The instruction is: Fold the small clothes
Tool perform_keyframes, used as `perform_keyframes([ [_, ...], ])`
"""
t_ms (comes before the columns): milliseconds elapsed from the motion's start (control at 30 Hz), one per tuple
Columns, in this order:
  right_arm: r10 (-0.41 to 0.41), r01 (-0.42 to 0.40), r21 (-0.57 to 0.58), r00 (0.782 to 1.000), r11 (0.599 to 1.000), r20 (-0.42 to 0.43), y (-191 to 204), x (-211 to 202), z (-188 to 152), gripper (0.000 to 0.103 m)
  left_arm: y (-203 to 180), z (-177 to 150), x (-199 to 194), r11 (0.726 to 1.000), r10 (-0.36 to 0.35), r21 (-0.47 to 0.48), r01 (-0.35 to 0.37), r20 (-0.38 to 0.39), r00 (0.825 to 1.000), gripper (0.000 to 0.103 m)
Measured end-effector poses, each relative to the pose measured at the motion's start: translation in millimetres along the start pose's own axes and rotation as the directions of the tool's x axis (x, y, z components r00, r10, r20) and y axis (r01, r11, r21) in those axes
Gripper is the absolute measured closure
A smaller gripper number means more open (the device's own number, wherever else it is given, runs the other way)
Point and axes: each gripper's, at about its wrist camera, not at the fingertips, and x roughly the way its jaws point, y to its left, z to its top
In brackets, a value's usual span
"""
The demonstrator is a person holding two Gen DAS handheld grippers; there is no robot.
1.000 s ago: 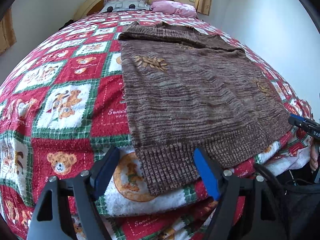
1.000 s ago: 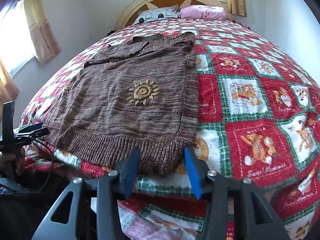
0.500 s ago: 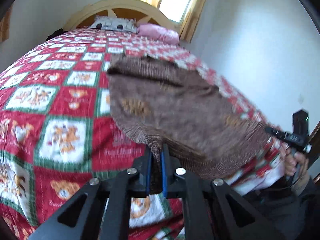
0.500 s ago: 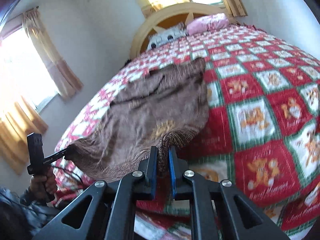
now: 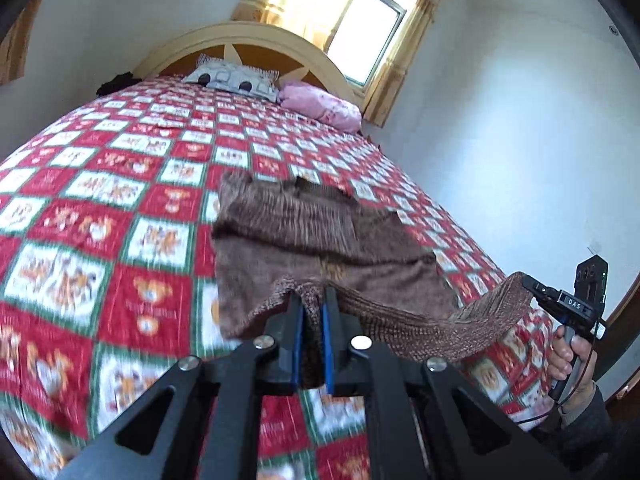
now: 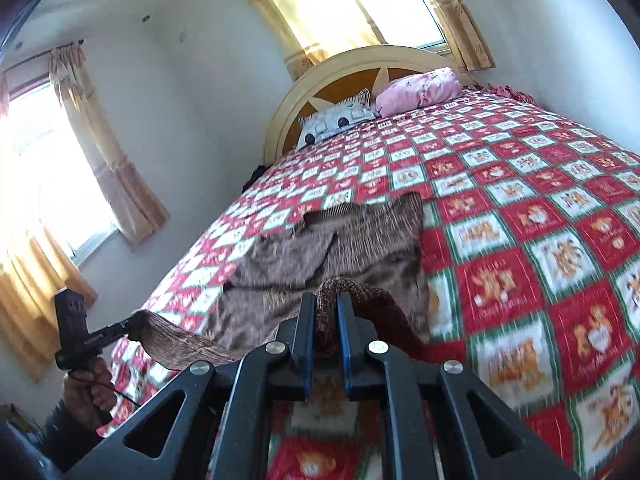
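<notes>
The left gripper (image 5: 311, 312) is clamped tight on one corner of the brown sweater's (image 5: 304, 232) ribbed hem, and the right gripper (image 6: 326, 312) pinches the other corner. The hem hangs lifted between them; the rest lies on the quilt (image 5: 120, 208). Beyond, pillows (image 6: 416, 90) rest against the headboard (image 5: 248, 36).

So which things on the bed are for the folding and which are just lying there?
For the folding: brown knitted sweater; left tool and right tool, each shut on its ribbed hem.

Just lying there: pink pillow; grey patterned pillow; red teddy-bear quilt.
</notes>
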Motion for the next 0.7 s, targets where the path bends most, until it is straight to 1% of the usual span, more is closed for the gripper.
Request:
perform_keyframes([
  [67,-0.003,0.003,0.004,1.000,1.000,0.005,-1,9,11,0.093,5,8,6,1.000,0.010,-0.014,-0.010,0.005,1.000,0.094],
  [167,-0.020,0.020,0.006,1.000,1.000,0.010,-2,24,26,0.093,18,21,24,0.997,0.009,-0.075,-0.009,-0.004,1.000,0.094],
  [333,-0.026,0.025,0.019,0.999,0.999,0.025,-5,45,48,0.094,27,41,48,0.993,0.023,-0.117,-0.024,-0.015,1.000,0.095],
  [467,-0.036,0.036,0.011,0.999,0.999,0.029,-6,62,69,0.094,27,65,60,0.993,0.035,-0.113,-0.034,0.007,0.999,0.095],
  [567,-0.056,0.056,0.011,0.998,0.998,0.022,-12,80,82,0.094,28,81,75,0.993,0.048,-0.105,-0.047,0.006,0.999,0.094],
  [700,-0.062,0.061,0.031,0.998,0.998,0.011,-23,100,96,0.094,30,100,97,0.993,0.073,-0.092,-0.072,0.003,0.997,0.094],
])
